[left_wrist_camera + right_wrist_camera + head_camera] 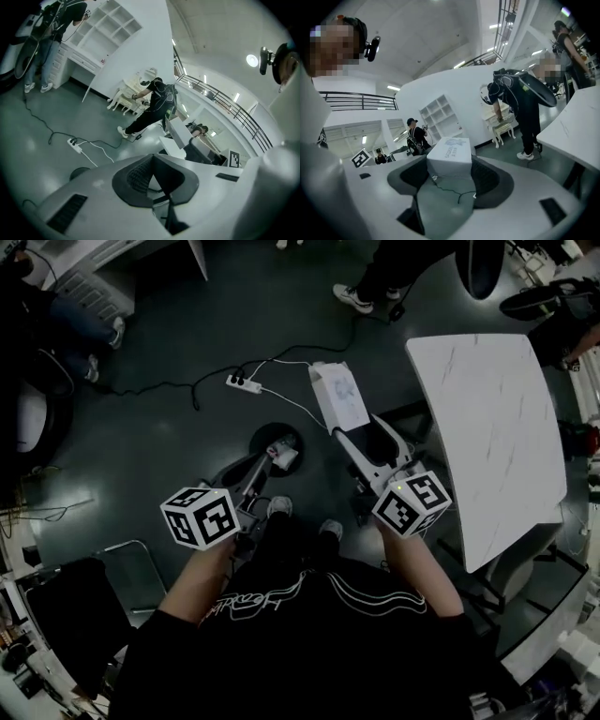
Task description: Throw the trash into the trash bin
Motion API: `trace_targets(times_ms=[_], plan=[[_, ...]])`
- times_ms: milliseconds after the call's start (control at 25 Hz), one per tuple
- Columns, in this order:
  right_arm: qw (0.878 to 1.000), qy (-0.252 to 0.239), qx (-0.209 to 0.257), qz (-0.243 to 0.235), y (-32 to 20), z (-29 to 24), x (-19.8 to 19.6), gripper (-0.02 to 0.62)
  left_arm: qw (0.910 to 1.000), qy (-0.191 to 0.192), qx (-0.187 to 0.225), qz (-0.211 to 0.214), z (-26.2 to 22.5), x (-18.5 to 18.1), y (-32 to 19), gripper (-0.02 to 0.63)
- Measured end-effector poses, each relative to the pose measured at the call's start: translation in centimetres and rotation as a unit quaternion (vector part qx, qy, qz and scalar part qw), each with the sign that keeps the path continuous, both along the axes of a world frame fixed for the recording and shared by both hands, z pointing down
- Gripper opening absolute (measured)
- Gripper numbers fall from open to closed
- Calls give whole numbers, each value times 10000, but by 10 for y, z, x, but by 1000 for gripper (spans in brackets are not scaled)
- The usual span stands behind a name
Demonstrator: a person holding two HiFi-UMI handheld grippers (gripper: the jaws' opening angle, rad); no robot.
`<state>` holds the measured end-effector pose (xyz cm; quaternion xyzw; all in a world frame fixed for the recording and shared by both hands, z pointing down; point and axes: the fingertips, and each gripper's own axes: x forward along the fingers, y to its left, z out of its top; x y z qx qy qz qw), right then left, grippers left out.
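Observation:
My right gripper [352, 427] is shut on one end of a white printed carton [338, 395], holding it out over the dark floor. In the right gripper view the carton [449, 158] sits between the two dark pads [490, 180], sticking forward past my right gripper [450, 172]. My left gripper [279, 454] is shut on a small white wad with a pinkish bit [285, 457], above a round dark object on the floor [265, 437] that may be the bin. In the left gripper view my left gripper [152, 161] has its pads meeting, a white sliver [156, 190] shows between them, and the round object [80, 173] lies lower left.
A white marble-top table [492, 437] stands to the right. A white power strip [244, 383] with black and white cables lies on the floor ahead. People stand at the far edge [375, 282]. A dark chair [70, 634] is at my lower left.

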<state>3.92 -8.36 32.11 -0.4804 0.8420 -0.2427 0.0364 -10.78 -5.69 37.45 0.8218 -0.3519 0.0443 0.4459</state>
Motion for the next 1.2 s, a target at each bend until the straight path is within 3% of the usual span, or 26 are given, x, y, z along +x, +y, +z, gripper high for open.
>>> trace_targets(times_ms=[280, 440, 640, 920, 1120, 1200], plan=[[9948, 54, -975, -295, -35, 103, -63, 319, 9973, -173, -680, -219, 82, -61, -23, 6], [9865, 171, -1571, -440, -42, 172, -91, 319, 9909, -196, -1273, -389, 142, -87, -23, 5], [9706, 463, -2287, -588, -43, 266, -112, 321, 9847, -422, -1592, -578, 218, -117, -23, 5], [9334, 589, -3493, -571, -38, 396, -130, 319, 9698, -733, -2239, -626, 304, -145, -5, 6], [8889, 687, -4493, -565, -17, 481, -131, 321, 9622, -825, -2555, -464, 339, -149, 14, 5], [8706, 959, -4759, -793, -7, 505, -134, 321, 9588, -940, -2653, -395, 351, -154, 18, 5]])
